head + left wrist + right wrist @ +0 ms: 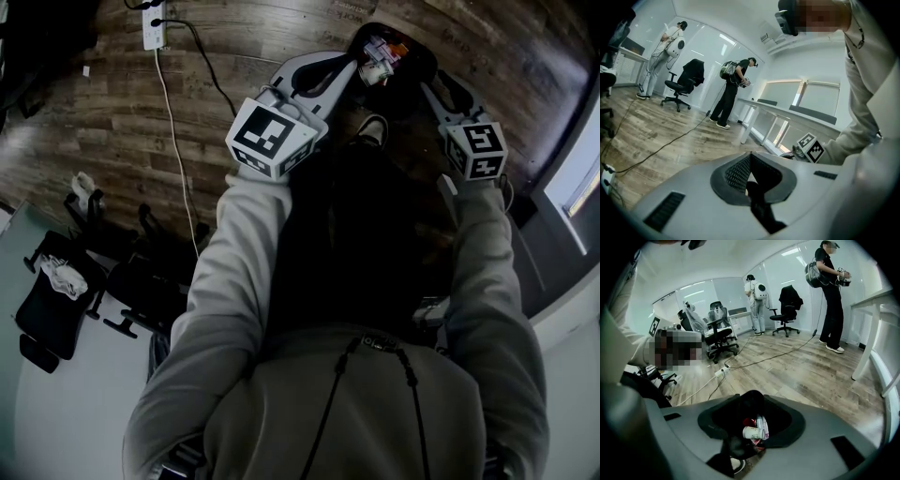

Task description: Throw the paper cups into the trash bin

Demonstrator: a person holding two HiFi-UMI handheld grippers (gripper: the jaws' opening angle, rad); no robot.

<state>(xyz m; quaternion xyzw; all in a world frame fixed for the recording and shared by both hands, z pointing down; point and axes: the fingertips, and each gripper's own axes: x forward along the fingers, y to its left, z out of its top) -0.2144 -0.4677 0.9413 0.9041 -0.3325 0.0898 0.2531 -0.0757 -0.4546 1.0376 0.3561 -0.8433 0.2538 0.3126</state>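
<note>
Stands on a wood-plank floor (112, 122) in grey sleeves, reaching both tools toward a black-lined trash bin (424, 56) at the top of the head view. Holds the right gripper (433, 89) tilted down over the bin's mouth, jaws spread wide and gripping nothing. Looks straight through that gap, in the right gripper view, onto a paper cup (753, 432) lying on its side inside the bin among red and white wrappers (761, 423). Holds the left gripper (354, 64) at the bin's near-left edge, jaw tips pressed together and nothing pinched between the dark pads (736, 173). Shows a pale shoe (373, 129) just below the bin, between the two tools. Has a white power strip (153, 33) on the floor well left of the bin, with a white cable (178, 159) trailing down from it and a black cable (211, 75) beside. Places black office chairs (56, 300) at lower left next to a pale tabletop (84, 403). Takes in, from the gripper views, two other people standing farther off in the room. Finds one in dark clothes with a backpack (731, 89) near a long white table (787, 112), and another in light clothes (661, 47) by a glass wall.
</note>
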